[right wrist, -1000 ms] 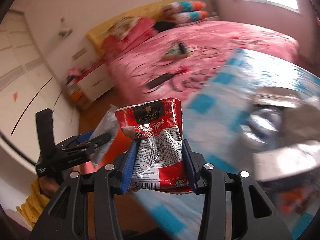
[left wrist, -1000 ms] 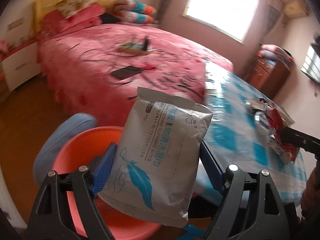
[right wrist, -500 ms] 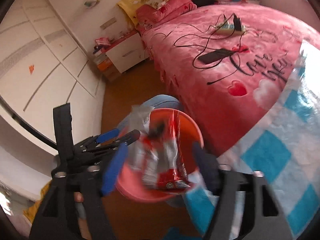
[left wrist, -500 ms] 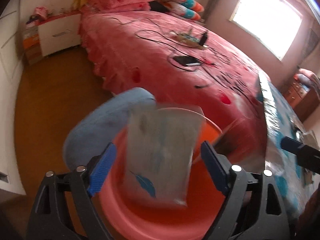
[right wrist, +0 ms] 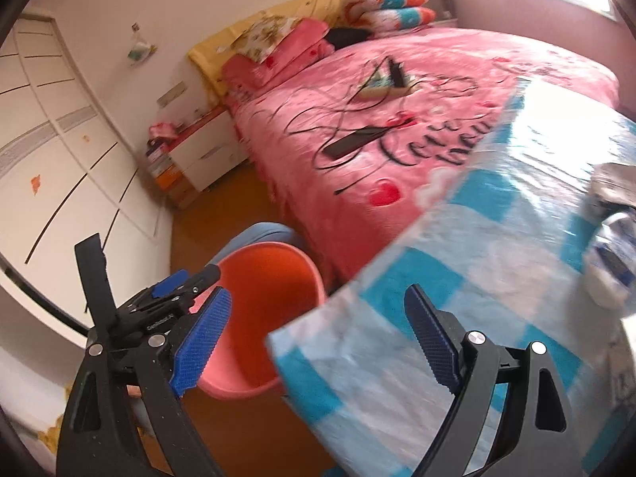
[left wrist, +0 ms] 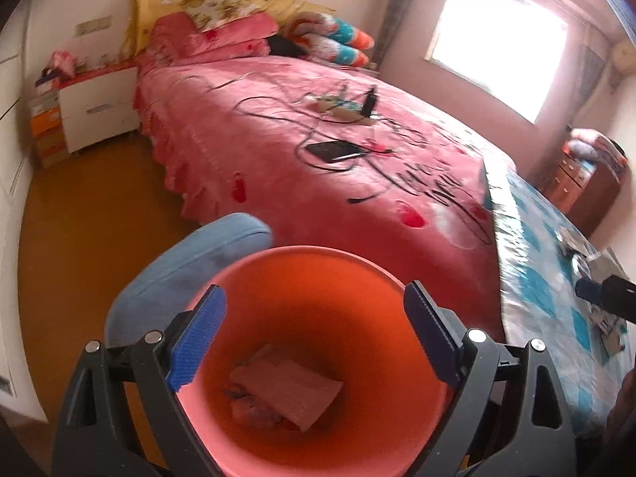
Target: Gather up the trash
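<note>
Lower centre: orange-pink bin (left wrist: 318, 278); blue stool (left wrist: 187, 270). Right: blue-and-white checked bench (right wrist: 497, 278). Upper centre: pink bed (left wrist: 278, 167), red hearts, black script.

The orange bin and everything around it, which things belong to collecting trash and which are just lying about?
Part of the job:
- orange bin
- pale packet lying in the bin
- wrappers left on the checked table
- left tool and right tool, jaws opening, nothing between them

Just lying about:
- phone and cables on the bed
- blue cushion
- nightstand
</note>
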The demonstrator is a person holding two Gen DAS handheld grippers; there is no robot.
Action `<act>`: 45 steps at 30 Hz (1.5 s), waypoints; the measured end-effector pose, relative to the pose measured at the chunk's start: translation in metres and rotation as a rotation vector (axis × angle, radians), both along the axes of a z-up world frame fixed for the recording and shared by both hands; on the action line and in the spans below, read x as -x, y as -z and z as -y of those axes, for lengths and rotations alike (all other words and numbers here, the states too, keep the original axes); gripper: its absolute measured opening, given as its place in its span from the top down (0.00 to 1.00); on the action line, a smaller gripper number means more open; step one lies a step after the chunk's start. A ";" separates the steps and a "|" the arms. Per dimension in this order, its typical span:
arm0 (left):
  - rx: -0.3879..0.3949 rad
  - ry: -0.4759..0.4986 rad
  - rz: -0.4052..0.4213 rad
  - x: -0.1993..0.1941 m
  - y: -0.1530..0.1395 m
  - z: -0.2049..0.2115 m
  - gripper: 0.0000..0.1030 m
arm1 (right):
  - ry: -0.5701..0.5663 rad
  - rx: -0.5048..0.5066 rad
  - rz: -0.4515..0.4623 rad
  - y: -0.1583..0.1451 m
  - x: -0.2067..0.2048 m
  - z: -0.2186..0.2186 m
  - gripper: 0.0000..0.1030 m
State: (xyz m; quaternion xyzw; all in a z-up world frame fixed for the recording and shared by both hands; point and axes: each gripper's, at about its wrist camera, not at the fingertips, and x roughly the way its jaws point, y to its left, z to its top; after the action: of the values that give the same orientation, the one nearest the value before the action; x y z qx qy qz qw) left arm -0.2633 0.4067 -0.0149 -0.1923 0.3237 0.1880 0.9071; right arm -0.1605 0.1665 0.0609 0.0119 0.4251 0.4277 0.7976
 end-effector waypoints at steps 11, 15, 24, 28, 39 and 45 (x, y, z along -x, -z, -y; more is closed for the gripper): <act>-0.047 0.143 -0.015 -0.027 -0.021 0.066 0.12 | 0.097 -0.107 0.105 -0.012 0.006 0.073 0.05; -0.039 0.172 -0.024 -0.030 -0.025 0.085 0.12 | 0.099 -0.148 0.091 -0.014 0.007 0.090 0.05; 0.019 0.254 -0.081 -0.042 -0.027 0.127 0.12 | 0.118 -0.141 0.112 -0.016 0.012 0.122 0.05; 0.027 0.281 -0.106 -0.050 -0.026 0.142 0.12 | 0.135 -0.133 0.137 -0.016 0.014 0.135 0.05; -0.022 0.364 -0.123 -0.061 -0.035 0.186 0.12 | 0.184 -0.143 0.133 -0.016 0.008 0.172 0.05; -0.034 0.400 -0.126 -0.067 -0.039 0.207 0.12 | 0.231 -0.139 0.171 -0.023 0.010 0.193 0.05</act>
State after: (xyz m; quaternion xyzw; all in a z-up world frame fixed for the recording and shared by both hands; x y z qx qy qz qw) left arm -0.1966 0.2000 0.0238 -0.0968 0.4083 0.0212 0.9075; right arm -0.1701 -0.0263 0.0841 0.0795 0.3208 0.3610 0.8720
